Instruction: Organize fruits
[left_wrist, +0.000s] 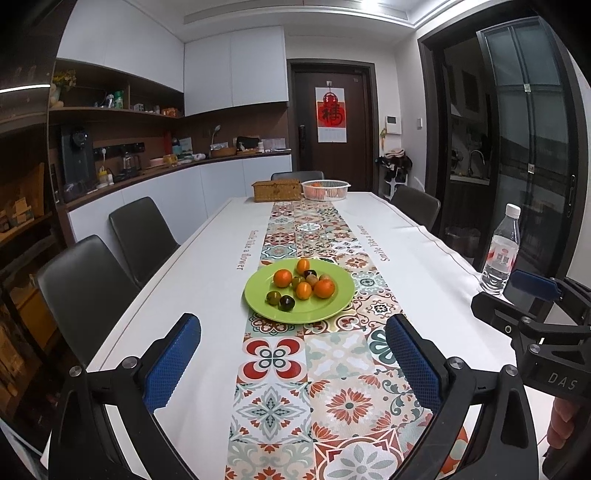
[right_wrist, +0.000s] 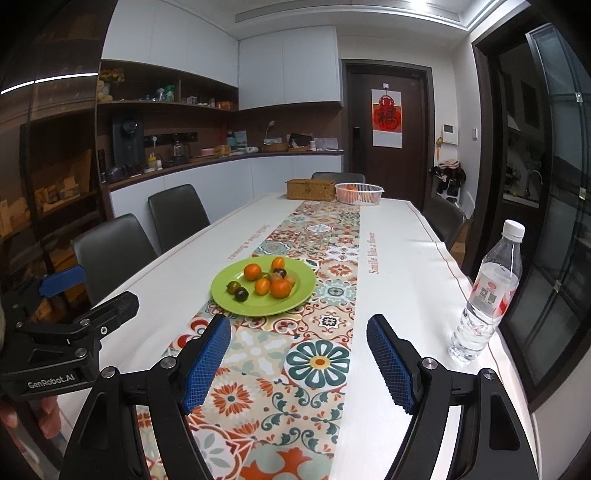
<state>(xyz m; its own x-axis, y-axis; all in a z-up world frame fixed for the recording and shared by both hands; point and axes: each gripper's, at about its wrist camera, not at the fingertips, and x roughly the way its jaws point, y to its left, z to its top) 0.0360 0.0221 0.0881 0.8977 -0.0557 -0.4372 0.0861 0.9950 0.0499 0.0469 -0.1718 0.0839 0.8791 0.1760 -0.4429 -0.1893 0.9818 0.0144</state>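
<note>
A green plate (left_wrist: 332, 306) (right_wrist: 295, 295) sits mid-table on the patterned runner. It holds several small fruits: orange ones (left_wrist: 283, 277) (right_wrist: 280, 288) and dark green ones (left_wrist: 286, 302) (right_wrist: 241, 294). A white slotted basket (left_wrist: 325, 190) (right_wrist: 359, 194) with orange fruit inside stands at the table's far end. My left gripper (left_wrist: 293, 328) is open and empty, short of the plate. My right gripper (right_wrist: 299, 330) is open and empty, just short of the plate. Each gripper shows at the edge of the other's view.
A woven box (left_wrist: 277, 189) (right_wrist: 310, 189) stands beside the basket. A water bottle (left_wrist: 499, 251) (right_wrist: 487, 291) stands at the table's right edge. Dark chairs (left_wrist: 142, 240) (right_wrist: 177, 218) line the left side and far end.
</note>
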